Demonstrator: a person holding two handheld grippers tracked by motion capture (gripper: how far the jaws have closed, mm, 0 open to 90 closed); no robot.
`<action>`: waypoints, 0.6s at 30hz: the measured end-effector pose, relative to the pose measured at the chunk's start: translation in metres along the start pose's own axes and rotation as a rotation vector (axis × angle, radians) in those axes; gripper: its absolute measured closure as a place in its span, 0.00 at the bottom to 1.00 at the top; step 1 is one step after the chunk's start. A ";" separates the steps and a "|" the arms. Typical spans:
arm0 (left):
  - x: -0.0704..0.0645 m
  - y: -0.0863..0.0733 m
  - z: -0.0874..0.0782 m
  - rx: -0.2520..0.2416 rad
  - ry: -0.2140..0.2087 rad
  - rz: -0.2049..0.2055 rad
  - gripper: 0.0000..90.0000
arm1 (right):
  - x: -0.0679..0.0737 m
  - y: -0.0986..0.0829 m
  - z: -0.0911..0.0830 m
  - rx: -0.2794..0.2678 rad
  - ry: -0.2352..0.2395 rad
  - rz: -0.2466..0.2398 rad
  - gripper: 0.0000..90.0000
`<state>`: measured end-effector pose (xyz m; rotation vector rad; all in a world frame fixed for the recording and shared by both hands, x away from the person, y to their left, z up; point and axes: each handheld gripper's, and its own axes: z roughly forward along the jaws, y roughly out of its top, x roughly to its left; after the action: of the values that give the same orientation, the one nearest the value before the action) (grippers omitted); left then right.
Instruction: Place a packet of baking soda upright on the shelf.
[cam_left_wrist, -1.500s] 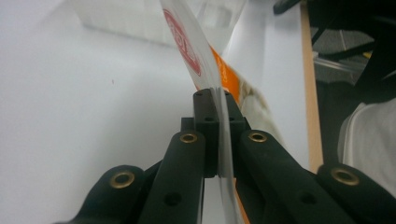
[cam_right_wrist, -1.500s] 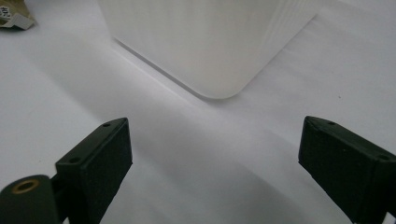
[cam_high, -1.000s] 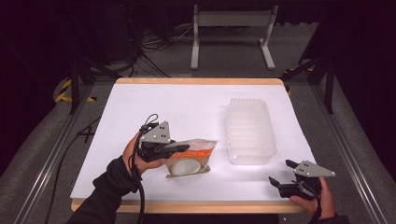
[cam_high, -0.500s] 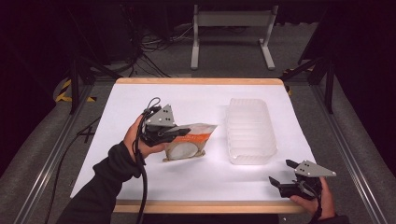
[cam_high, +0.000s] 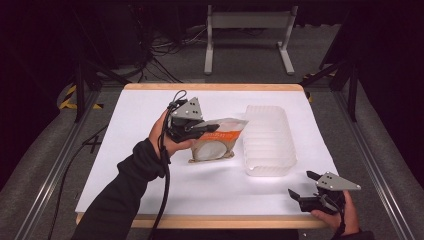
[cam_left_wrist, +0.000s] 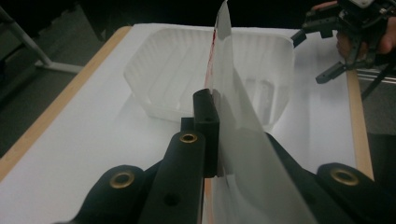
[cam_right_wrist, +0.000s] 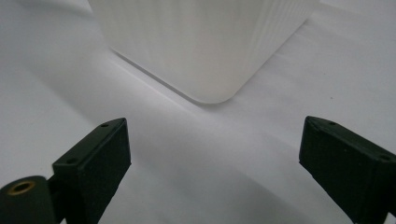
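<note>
The clear pouch (cam_high: 216, 142) hangs pinched at its edge between the left gripper's (cam_left_wrist: 212, 100) pressed jaws, lifted just beside the near long rim of the white ribbed tray (cam_high: 269, 141). Ahead of those jaws lies the tray's open hollow. The right gripper (cam_high: 306, 184), jaws spread wide with nothing between them, rests near the table's (cam_high: 135, 120) front edge, bare surface between it and the tray's corner.

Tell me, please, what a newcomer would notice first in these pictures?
First, the left claw near the table's middle, shut on a clear pouch with an orange label. Beside it stands a ribbed white plastic tray. The right claw waits open at the table's near right corner.
</note>
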<state>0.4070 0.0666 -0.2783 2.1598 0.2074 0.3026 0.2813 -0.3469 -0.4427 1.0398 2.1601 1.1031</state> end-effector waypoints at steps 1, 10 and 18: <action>0.000 0.002 0.002 -0.003 0.001 0.003 1.00 | 0.000 0.000 0.000 0.002 -0.003 -0.001 0.10; 0.000 0.026 0.014 -0.011 -0.014 0.027 1.00 | 0.001 0.000 0.001 0.007 -0.011 -0.011 0.10; 0.002 0.044 0.026 -0.001 -0.045 0.044 1.00 | 0.000 0.000 0.001 0.009 -0.017 -0.010 0.10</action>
<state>0.4179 0.0217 -0.2560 2.1698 0.1342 0.2785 0.2825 -0.3461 -0.4431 1.0379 2.1566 1.0770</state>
